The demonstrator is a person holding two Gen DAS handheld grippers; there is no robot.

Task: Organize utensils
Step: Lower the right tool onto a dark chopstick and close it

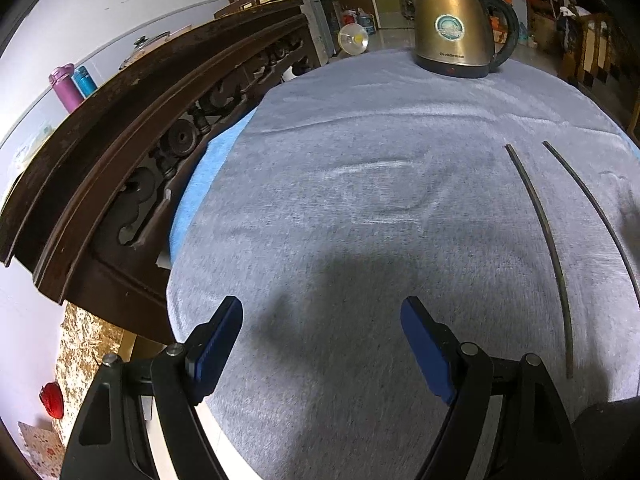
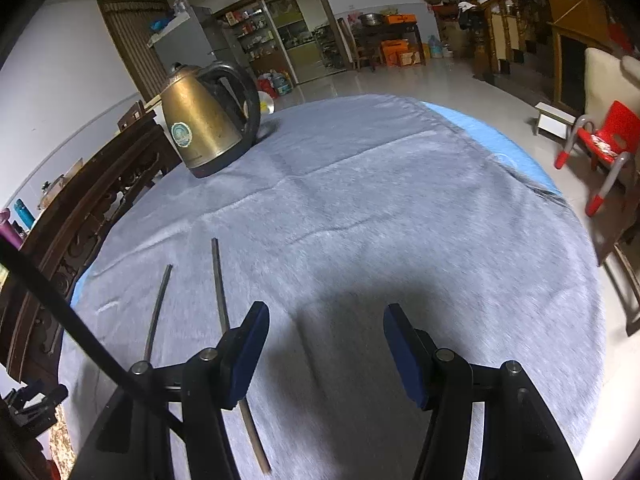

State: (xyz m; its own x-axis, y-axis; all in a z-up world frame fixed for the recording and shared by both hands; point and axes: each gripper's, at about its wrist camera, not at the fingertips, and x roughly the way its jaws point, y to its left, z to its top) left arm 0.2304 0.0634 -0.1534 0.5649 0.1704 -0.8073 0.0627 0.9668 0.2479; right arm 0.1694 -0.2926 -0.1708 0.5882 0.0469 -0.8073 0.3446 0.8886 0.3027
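Two thin dark chopsticks lie side by side, a little apart, on the grey cloth point(image 1: 360, 184). In the left wrist view the nearer chopstick point(image 1: 545, 240) and the farther chopstick point(image 1: 592, 208) run along the right side, to the right of my left gripper point(image 1: 322, 312). That gripper hovers open over bare cloth with nothing between its blue pads. In the right wrist view one chopstick point(image 2: 158, 312) lies at the left, and the other chopstick point(image 2: 219, 280) passes under the left finger of my right gripper point(image 2: 326, 316). The right gripper is open and holds nothing.
A brass-coloured electric kettle point(image 1: 452, 28) point(image 2: 204, 128) stands at the far side of the cloth. A dark carved wooden cabinet point(image 1: 140, 140) borders the table on the left. A red child's chair point(image 2: 604, 136) stands on the floor at the right. A black cable point(image 2: 60, 300) crosses the lower left.
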